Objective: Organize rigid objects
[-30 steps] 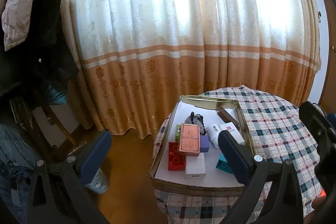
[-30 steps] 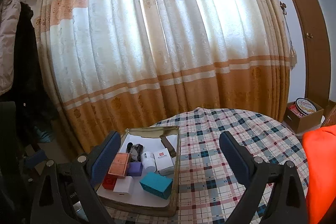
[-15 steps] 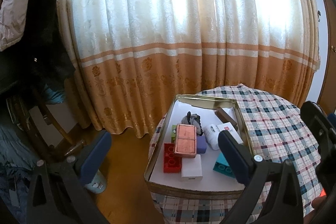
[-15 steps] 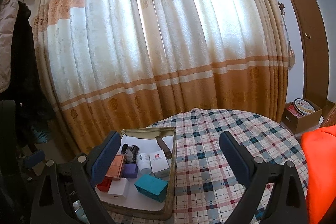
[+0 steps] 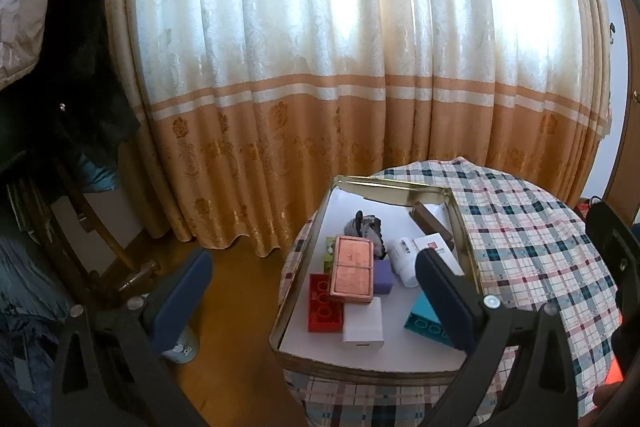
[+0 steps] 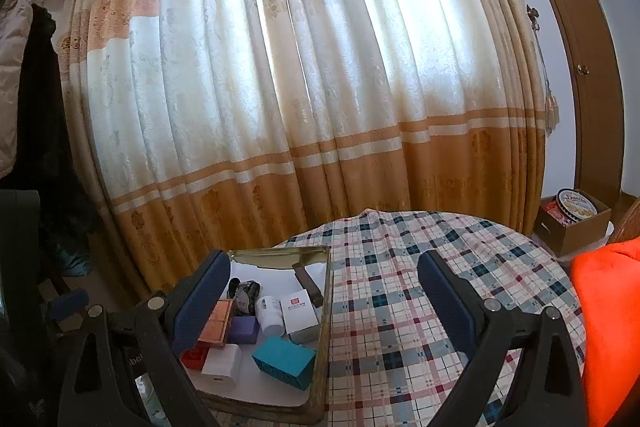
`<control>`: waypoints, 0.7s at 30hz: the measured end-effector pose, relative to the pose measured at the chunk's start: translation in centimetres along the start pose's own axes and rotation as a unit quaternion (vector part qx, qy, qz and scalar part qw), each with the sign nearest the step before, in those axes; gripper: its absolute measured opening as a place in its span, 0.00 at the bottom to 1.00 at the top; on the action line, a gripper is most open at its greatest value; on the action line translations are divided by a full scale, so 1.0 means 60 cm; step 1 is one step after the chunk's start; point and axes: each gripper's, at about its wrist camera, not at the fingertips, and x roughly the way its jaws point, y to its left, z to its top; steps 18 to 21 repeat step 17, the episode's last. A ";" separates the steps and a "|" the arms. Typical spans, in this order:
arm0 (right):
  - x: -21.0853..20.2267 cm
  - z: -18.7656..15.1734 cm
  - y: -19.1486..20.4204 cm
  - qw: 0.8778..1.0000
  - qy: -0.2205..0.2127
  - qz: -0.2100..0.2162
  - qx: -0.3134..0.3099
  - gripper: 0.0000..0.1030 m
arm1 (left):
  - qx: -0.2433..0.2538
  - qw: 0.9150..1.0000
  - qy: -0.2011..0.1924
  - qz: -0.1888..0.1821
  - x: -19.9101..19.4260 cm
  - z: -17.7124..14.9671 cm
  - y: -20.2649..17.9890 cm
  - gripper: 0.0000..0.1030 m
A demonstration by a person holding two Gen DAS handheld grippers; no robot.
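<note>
Gilt metal tray (image 5: 304,297) of small boxes, long axis 6–12 o'clock, set at table (image 5: 532,251) edge: dead ahead of left hand-held gripper (image 5: 316,301), at 10 o'clock of right hand-held gripper (image 6: 324,301). Both held wide, nothing gripped; left judged nearer.

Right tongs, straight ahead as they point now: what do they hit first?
Probably nothing on the table. The right tongs are open and empty, aimed over the plaid tablecloth toward the curtain; the tray sits left of centre. Depth is unclear.
</note>
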 end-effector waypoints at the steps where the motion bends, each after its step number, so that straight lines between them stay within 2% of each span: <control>1: 0.001 -0.001 -0.001 1.000 0.001 -0.001 0.001 0.94 | 0.001 1.000 0.001 0.001 0.001 -0.001 0.001 1.00; 21: 0.008 -0.003 -0.009 1.000 0.009 -0.008 0.005 0.94 | 0.018 1.000 0.007 0.000 0.004 0.002 -0.013 1.00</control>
